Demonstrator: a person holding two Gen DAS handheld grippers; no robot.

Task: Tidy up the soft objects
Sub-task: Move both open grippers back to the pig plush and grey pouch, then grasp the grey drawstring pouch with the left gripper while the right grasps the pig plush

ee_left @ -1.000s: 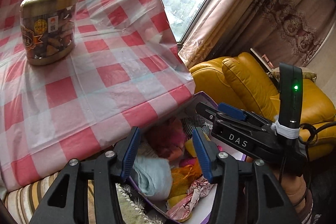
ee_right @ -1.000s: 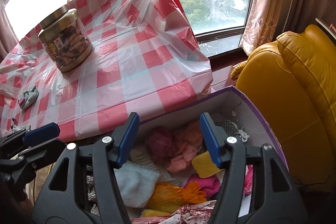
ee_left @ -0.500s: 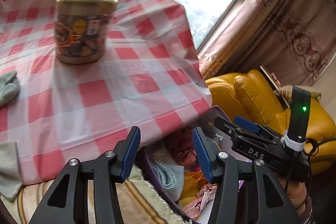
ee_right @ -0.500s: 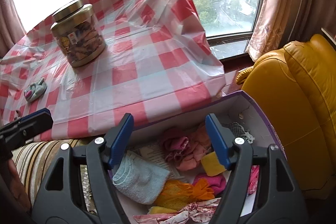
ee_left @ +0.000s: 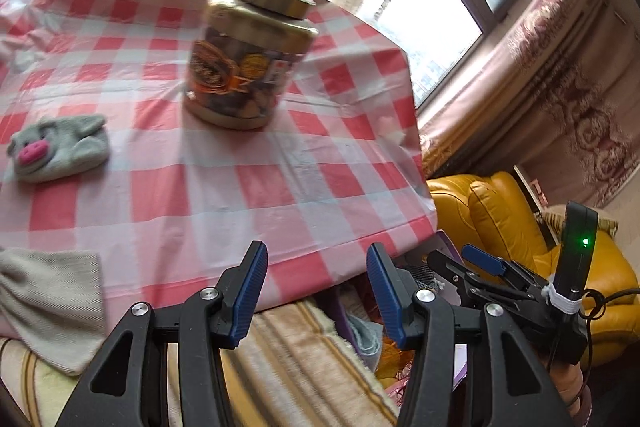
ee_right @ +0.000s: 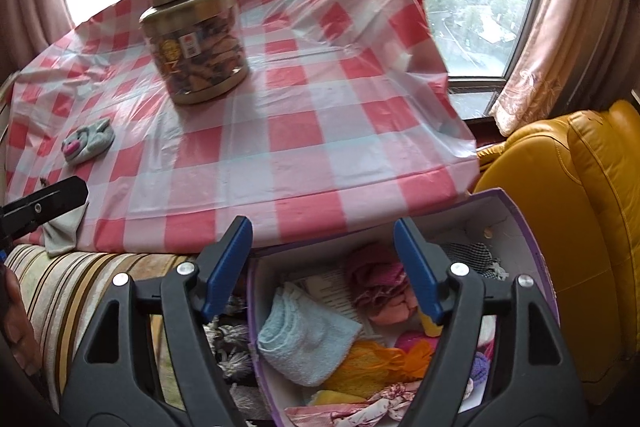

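- left wrist view looks low across the checkered table [ee_left: 248,195] toward the window.
- right wrist view looks down, close over the box [ee_right: 532,227].
- both share the jar [ee_left: 248,55] [ee_right: 196,39].

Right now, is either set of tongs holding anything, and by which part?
Nothing is held. The left tongs are open above the table edge, and the right tongs are open over the purple box.

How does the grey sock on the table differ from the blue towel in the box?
The grey sock lies alone on the checked tablecloth; the blue towel sits folded in the box among other fabrics. The sock has a pink-nosed animal face; the towel is plain. The sock looks smaller. Both are soft.
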